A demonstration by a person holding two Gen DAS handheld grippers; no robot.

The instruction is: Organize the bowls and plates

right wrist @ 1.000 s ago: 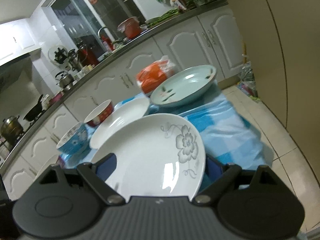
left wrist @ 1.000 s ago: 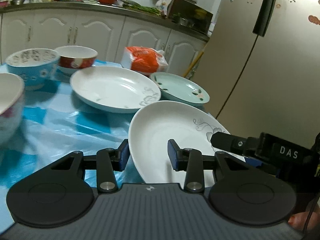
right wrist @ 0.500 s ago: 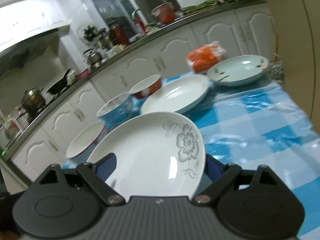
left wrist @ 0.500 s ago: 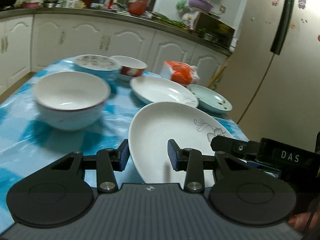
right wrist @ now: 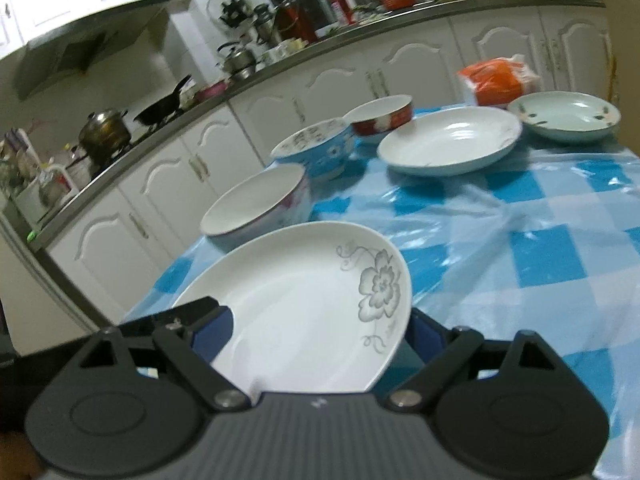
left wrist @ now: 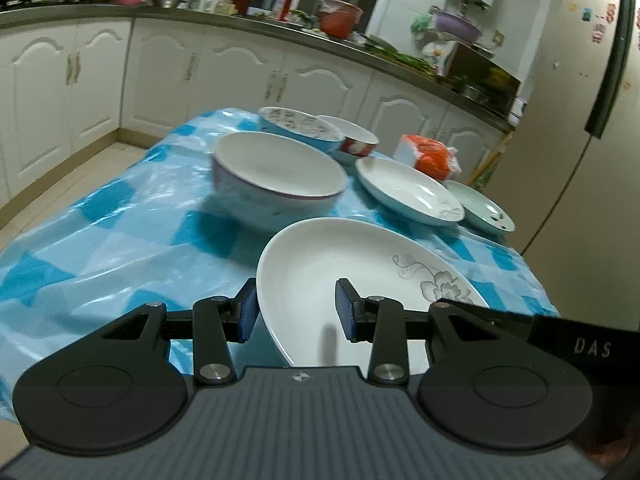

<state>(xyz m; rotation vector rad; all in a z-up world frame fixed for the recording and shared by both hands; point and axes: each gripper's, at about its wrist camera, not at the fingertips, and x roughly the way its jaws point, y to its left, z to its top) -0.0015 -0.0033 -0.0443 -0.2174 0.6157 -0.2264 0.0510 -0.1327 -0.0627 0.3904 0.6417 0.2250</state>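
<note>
A white plate with a grey flower (left wrist: 360, 280) (right wrist: 312, 304) is held above the blue checked table. My left gripper (left wrist: 296, 312) straddles its left rim, fingers set around the edge. My right gripper (right wrist: 316, 332) grips the plate's near edge across its width. The right gripper's black body (left wrist: 560, 336) shows at the right of the left wrist view. On the table stand a big white bowl (left wrist: 280, 180) (right wrist: 256, 204), a blue bowl (left wrist: 300, 128) (right wrist: 316, 152), a red bowl (left wrist: 356, 140) (right wrist: 380, 116), a white plate (left wrist: 408, 192) (right wrist: 448, 144) and a pale green plate (left wrist: 480, 208) (right wrist: 568, 116).
An orange bag (left wrist: 428, 156) (right wrist: 496, 80) lies at the table's far end. White cabinets and a cluttered counter (right wrist: 280, 64) run behind the table. A fridge (left wrist: 580, 120) stands to the right. The table's near edge (left wrist: 48, 264) drops to tiled floor.
Both grippers have pulled back along the table with the flowered plate held between them. The big white bowl and the other dishes now lie farther ahead.
</note>
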